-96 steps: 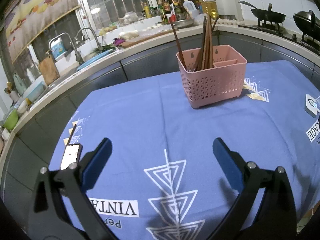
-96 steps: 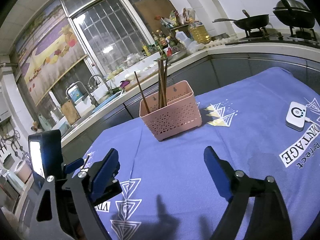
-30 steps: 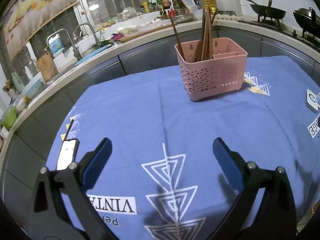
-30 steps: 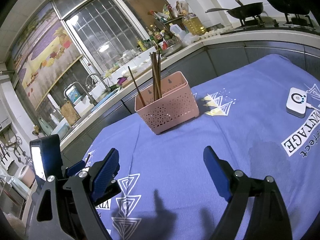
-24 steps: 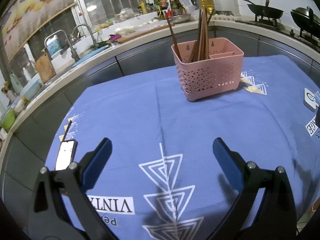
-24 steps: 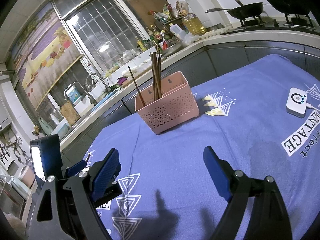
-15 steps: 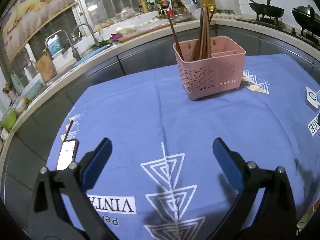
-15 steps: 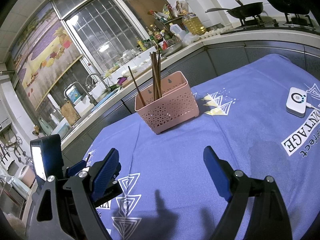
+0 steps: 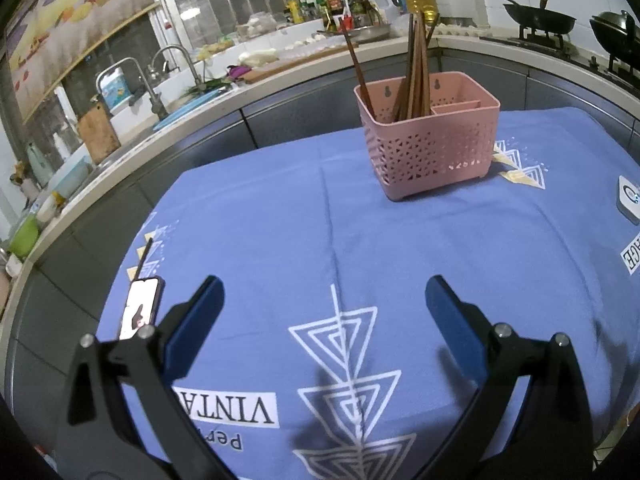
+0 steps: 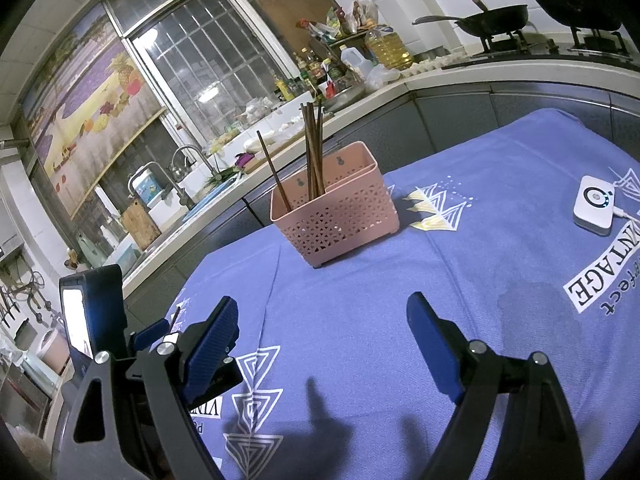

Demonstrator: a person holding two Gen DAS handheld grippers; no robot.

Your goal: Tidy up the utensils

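Both grippers hang over the blue tablecloth (image 9: 280,220) with nothing in them: the left gripper (image 9: 324,308) has its jaws wide apart, same for the right gripper (image 10: 320,324). The pink basket (image 9: 430,148) sits toward the far side of the table, well apart from both, with the chopsticks (image 9: 414,68) standing in its left compartment, one leaning off to the left. A phone (image 9: 140,306) lies near the left edge, and a small white device (image 10: 594,204) lies over on the right.
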